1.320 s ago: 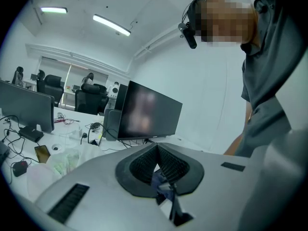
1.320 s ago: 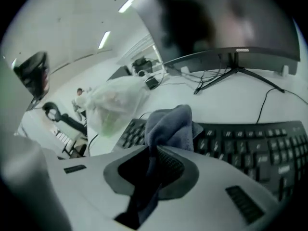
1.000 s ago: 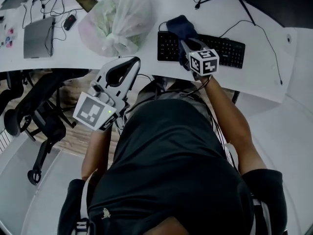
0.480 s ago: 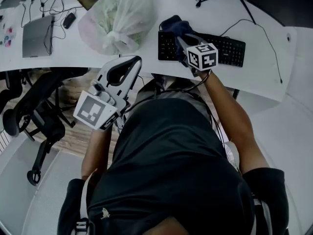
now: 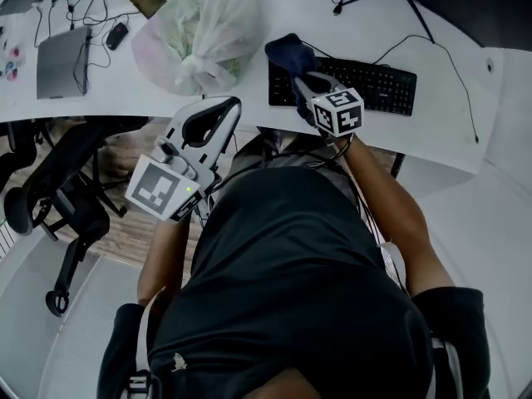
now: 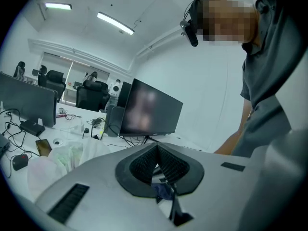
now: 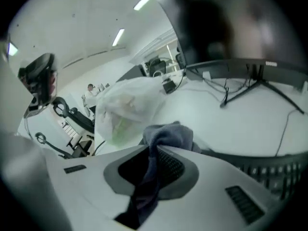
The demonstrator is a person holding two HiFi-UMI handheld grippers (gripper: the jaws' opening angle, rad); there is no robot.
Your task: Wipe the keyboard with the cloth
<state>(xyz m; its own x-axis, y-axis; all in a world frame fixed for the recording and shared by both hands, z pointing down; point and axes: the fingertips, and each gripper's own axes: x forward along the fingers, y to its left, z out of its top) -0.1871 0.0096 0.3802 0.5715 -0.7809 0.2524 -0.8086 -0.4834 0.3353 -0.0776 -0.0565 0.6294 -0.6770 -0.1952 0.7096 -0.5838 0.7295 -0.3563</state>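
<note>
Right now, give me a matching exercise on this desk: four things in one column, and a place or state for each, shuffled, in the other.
Column one:
1. cloth
2. keyboard
3. plastic bag
4. left gripper

Column two:
A. held in the air near the front edge of the desk, shut on nothing
B. black, lying flat on the white desk
C. pinched between the fingers of the right gripper
D. translucent, sitting to the left of the keyboard

Pairs: 1-C, 2-B, 3-D, 4-A
</note>
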